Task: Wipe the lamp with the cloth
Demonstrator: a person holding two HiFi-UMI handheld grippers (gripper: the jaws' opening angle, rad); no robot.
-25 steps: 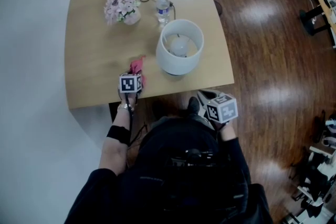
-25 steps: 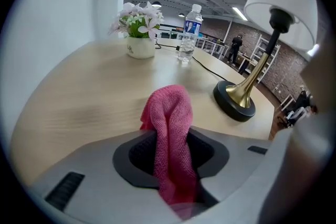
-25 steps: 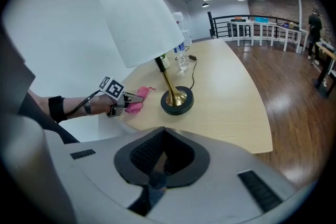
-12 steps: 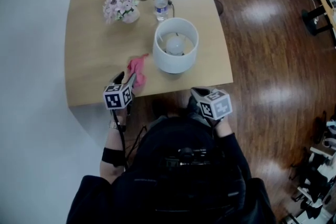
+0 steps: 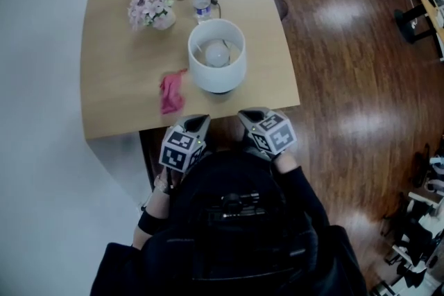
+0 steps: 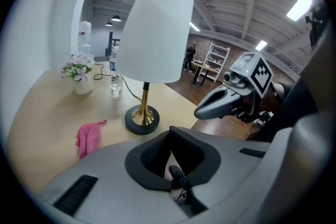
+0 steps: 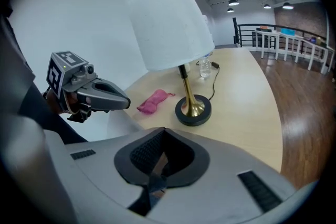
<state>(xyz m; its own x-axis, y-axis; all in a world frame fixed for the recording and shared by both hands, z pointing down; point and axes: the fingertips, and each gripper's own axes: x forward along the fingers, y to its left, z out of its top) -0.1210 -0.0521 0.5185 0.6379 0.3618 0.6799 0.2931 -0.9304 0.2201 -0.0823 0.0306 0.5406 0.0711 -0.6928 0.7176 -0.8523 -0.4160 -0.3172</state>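
White round-shade lamp with gold stem [image 5: 217, 55] stands on tan wooden desk [image 5: 111, 66]. Crumpled pink cloth [image 5: 171, 92] lies beside lamp, not held. Left claw [image 5: 196, 124] just closed, empty. Right claw [image 5: 251, 118] closed, empty. Both well short of lamp. No wiping now; I guess cloth needs picking up.

No legible text, labels or numbers anywhere.

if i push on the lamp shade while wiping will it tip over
Probably top-heavy: the lamp carries a big white shade on a thin gold stem. Its round dark base looks narrower than the shade, so a sideways push up high may rock it.
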